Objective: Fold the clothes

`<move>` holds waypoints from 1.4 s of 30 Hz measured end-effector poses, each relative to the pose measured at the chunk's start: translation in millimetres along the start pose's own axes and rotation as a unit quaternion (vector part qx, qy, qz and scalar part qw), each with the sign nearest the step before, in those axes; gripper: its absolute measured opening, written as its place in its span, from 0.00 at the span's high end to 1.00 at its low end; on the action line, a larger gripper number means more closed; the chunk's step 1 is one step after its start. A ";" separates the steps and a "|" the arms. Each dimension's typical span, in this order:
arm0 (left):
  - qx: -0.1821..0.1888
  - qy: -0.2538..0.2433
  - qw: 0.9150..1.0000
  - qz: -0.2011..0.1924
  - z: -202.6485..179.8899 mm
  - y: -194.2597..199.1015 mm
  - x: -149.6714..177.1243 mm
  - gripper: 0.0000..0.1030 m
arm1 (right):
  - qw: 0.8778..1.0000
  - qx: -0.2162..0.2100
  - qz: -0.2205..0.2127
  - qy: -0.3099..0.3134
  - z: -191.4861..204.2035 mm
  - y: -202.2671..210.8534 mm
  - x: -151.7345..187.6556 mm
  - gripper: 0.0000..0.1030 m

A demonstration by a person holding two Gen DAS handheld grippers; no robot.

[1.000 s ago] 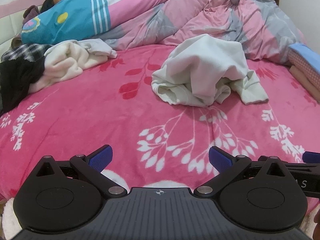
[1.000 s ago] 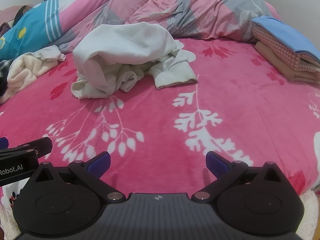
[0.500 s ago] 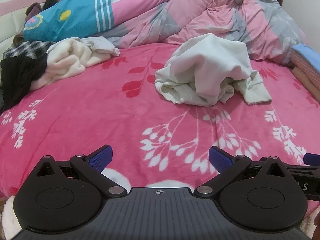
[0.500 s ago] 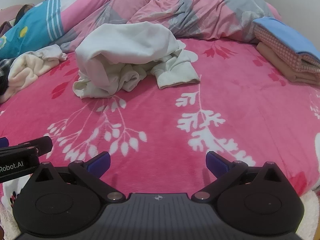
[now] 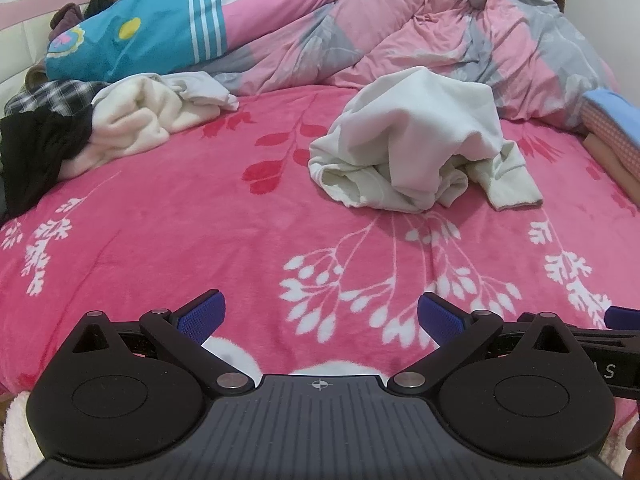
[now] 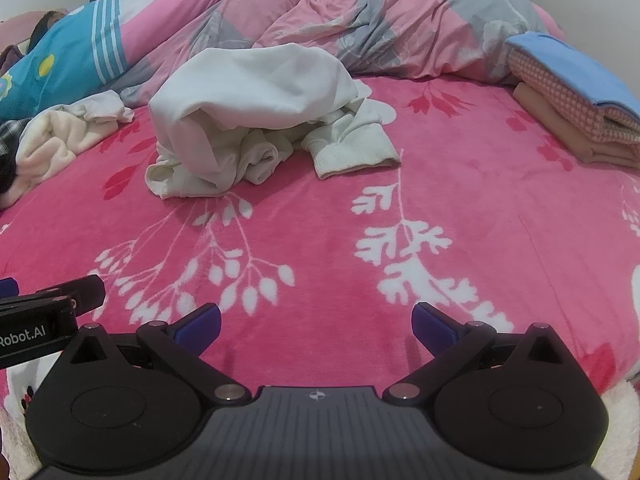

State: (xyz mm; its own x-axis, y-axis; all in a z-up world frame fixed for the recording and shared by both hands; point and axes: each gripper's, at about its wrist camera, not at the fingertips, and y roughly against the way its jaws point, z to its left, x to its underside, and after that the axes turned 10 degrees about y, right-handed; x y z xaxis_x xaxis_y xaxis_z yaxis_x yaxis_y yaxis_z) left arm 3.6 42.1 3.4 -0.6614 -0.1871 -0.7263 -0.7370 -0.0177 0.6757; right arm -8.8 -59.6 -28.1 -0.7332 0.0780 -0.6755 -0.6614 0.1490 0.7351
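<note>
Above the blanket (image 5: pixel 160 248), both grippers (left gripper (image 5: pixel 319 316), right gripper (image 6: pixel 315 322)) gape wide, empty.

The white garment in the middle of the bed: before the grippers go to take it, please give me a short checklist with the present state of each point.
1. Left gripper open and holding nothing: ok.
2. Right gripper open and holding nothing: ok.
3. White garment lying flat for folding: not ok, it is crumpled in a heap.
4. A cuff free to grasp: ok, it lies at the heap's right edge.
5. Pink blanket bare between grippers and garment: ok.
6. Garment apart from the folded stack: ok.
</note>
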 end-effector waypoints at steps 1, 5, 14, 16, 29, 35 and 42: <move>0.000 0.000 1.000 0.000 -0.1 -0.2 0.0 0.00 | 1.000 0.000 0.000 0.000 0.2 -0.1 -0.4 0.00; 0.000 0.000 1.000 -0.001 0.0 -0.8 -0.4 0.00 | 1.000 -0.001 0.000 0.002 1.5 -0.9 -1.6 0.00; 0.002 0.000 1.000 -0.001 -0.2 -2.3 -1.5 0.00 | 1.000 0.000 0.000 0.004 2.2 -2.3 -3.4 0.00; 0.001 0.000 1.000 -0.001 -0.2 -2.7 -1.6 0.00 | 1.000 0.000 0.000 0.004 2.2 -2.8 -3.8 0.00; -0.002 0.002 1.000 0.003 -0.4 -7.5 -2.0 0.00 | 1.000 0.002 0.002 0.003 0.1 -5.5 -3.7 0.00; -0.003 0.005 1.000 0.004 2.5 -9.7 -2.0 0.00 | 1.000 0.002 0.003 0.003 -0.3 -6.4 -2.8 0.00; -0.005 0.009 1.000 0.008 4.7 -13.1 -1.5 0.00 | 1.000 0.003 0.005 0.004 0.8 -7.7 -2.8 0.00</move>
State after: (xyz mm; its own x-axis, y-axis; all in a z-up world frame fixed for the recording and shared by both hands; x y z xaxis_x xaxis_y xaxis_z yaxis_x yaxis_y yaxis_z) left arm 13.7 47.3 -4.9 -0.6699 -0.2044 -0.7137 -0.7253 -0.0250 0.6880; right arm -1.5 -60.2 -31.9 -0.7415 0.0720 -0.6671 -0.6526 0.1538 0.7420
